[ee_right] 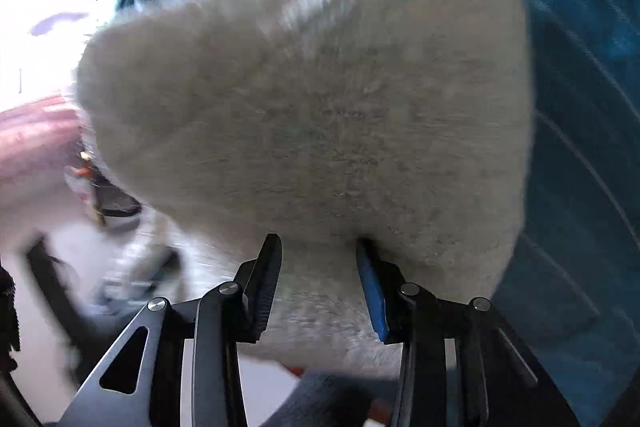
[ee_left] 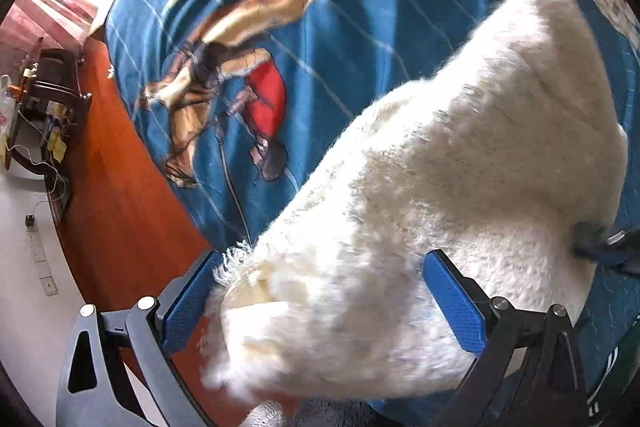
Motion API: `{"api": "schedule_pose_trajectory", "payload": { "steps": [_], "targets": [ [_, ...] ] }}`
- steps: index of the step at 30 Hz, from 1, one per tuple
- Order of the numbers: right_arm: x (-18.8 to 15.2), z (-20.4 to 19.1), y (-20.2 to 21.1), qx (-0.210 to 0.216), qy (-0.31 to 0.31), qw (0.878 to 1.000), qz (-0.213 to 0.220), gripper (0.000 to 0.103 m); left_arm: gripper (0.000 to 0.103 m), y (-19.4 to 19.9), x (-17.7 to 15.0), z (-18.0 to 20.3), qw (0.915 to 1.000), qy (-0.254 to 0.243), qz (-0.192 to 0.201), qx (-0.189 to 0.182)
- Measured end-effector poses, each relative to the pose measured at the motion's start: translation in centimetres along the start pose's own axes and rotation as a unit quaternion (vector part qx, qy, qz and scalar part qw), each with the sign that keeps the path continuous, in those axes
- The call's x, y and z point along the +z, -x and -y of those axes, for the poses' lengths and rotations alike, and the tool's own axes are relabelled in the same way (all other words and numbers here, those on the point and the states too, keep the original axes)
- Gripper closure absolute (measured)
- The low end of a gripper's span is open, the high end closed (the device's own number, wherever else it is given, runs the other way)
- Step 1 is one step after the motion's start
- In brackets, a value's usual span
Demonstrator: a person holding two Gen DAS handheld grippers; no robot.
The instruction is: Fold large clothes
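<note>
A thick white fluffy garment [ee_left: 460,163] lies folded on a blue printed bedspread [ee_left: 360,7]. In the left wrist view my left gripper [ee_left: 324,291] stands wide open, its blue pads on either side of the garment's near end without pinching it. In the right wrist view the same garment [ee_right: 320,99] fills the middle, blurred by motion. My right gripper [ee_right: 318,267] is partly closed with the fluffy fabric bunched between its pads. The right gripper's tip also shows at the right edge of the left wrist view [ee_left: 600,247], against the garment's side.
The bedspread carries a cartoon print [ee_left: 232,87]. Left of the bed is a reddish wooden floor [ee_left: 120,207], a dark wooden stand with clutter [ee_left: 52,95], and a white power strip [ee_left: 40,255] on the pale floor. The right wrist view shows bright blurred floor at left [ee_right: 40,67].
</note>
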State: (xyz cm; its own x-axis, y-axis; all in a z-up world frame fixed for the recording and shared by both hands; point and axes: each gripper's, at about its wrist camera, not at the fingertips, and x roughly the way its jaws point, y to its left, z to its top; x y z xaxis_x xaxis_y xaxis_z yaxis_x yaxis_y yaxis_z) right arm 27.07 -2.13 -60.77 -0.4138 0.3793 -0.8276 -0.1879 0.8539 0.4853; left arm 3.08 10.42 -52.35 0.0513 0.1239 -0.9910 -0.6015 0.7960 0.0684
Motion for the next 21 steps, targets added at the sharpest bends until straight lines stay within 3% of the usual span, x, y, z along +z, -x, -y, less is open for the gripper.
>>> {"api": "schedule_pose_trajectory", "payload": {
  "steps": [4,8,10,12,14,16,18,20,21],
  "targets": [
    [0.3,-0.3,4.5,0.022,-0.006,0.997,0.075,0.061,0.0,3.6,2.5,1.4,0.9983,-0.023,0.053,-0.008],
    [3.5,1.2,1.4,0.016,-0.052,0.994,0.09,0.062,0.0,3.4,7.1,4.8,0.9936,-0.062,0.095,-0.003],
    [4.4,1.5,0.5,-0.003,-0.045,0.994,0.099,0.062,0.0,0.5,8.8,6.0,0.9942,-0.068,0.082,0.019],
    [5.8,1.0,1.6,-0.01,-0.036,0.994,0.103,0.062,0.0,-3.7,10.4,6.4,0.9976,-0.064,0.024,-0.001],
    [5.5,1.2,2.8,0.016,-0.019,0.996,0.086,0.061,0.0,-4.3,10.8,6.1,0.9974,-0.065,0.023,-0.018],
    [4.3,2.8,5.4,0.071,-0.025,0.993,0.091,0.053,0.0,-3.8,10.4,5.5,0.9957,-0.082,0.034,-0.027],
    [3.0,4.9,7.1,0.075,-0.032,0.991,0.109,0.025,0.0,-3.3,9.8,4.7,0.9951,-0.085,0.04,-0.032],
    [1.8,8.4,7.2,0.051,-0.041,0.992,0.112,0.024,0.0,-3.3,9.1,4.0,0.9952,-0.083,0.038,-0.036],
    [1.6,9.8,6.4,0.062,-0.047,0.992,0.099,0.024,0.0,-3.4,8.8,3.8,0.9952,-0.082,0.038,-0.039]
  ]
}}
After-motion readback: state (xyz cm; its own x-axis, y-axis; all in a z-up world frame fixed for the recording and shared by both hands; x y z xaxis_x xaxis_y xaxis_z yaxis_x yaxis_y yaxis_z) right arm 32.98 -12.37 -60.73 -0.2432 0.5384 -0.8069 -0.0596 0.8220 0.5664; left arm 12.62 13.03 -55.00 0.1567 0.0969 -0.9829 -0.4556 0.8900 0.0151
